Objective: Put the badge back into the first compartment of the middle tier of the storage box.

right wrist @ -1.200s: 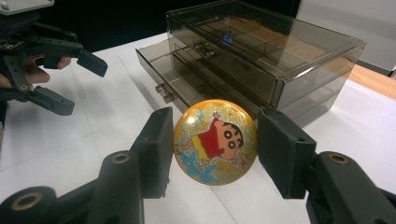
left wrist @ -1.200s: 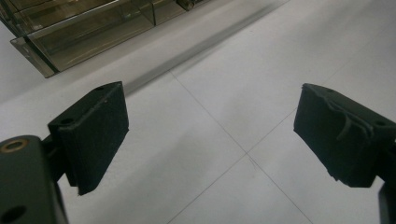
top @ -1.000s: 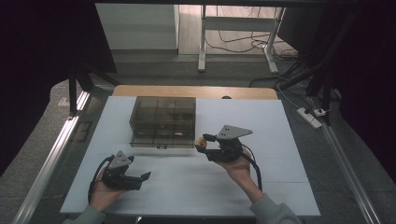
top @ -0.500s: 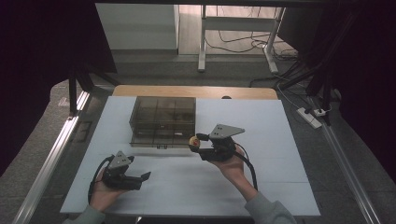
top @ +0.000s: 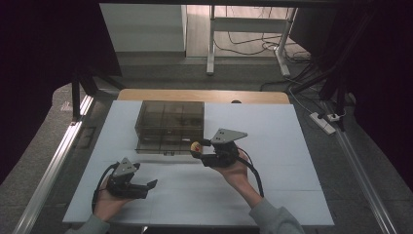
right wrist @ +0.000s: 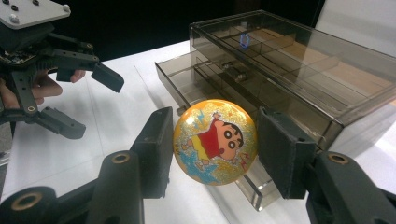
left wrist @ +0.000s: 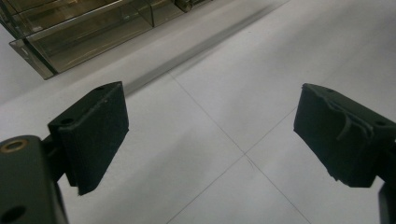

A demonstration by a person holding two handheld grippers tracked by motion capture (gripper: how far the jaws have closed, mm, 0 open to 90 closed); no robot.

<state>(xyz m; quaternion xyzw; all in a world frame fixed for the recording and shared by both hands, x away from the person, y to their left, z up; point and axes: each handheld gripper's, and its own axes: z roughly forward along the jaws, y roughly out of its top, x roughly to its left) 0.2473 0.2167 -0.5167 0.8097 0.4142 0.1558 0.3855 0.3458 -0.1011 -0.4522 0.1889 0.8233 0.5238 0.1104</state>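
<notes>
Up in the high view, we see our right claw (top: 198, 147) pinching a small round orange-yellow ball (top: 197, 146), lifted just off the white desk (top: 292, 146) and right at the front edge of the smoky transparent plastic drawer box (top: 169, 126). That box stands toward the far middle of the desk, with its lowest drawer pulled a little way out toward us. Our left claw (top: 152, 185) sits low near the front left corner, well apart from the box and the ball, with its jaws spread and nothing between them.

Next, in the left gripper view, we look along the left claw (left wrist: 210, 140) with its two black padded jaws standing wide apart over bare white desk (left wrist: 224, 84). The drawer box (left wrist: 84, 28) shows in the upper left corner, some way off.

Finally, in the right gripper view, the right claw (right wrist: 215, 140) has its two black jaws closed on the sides of the ball (right wrist: 215, 141), a glittery orange-gold sphere printed with a cartoon boy in a red shirt. The ball hangs just before the open bottom drawer of the drawer box (right wrist: 299, 70), near its front corner; we cannot tell whether they touch. Farther off at the upper left, the left claw (right wrist: 88, 100) shows with its jaws apart, fingers (right wrist: 42, 88) wrapped behind it.
</notes>
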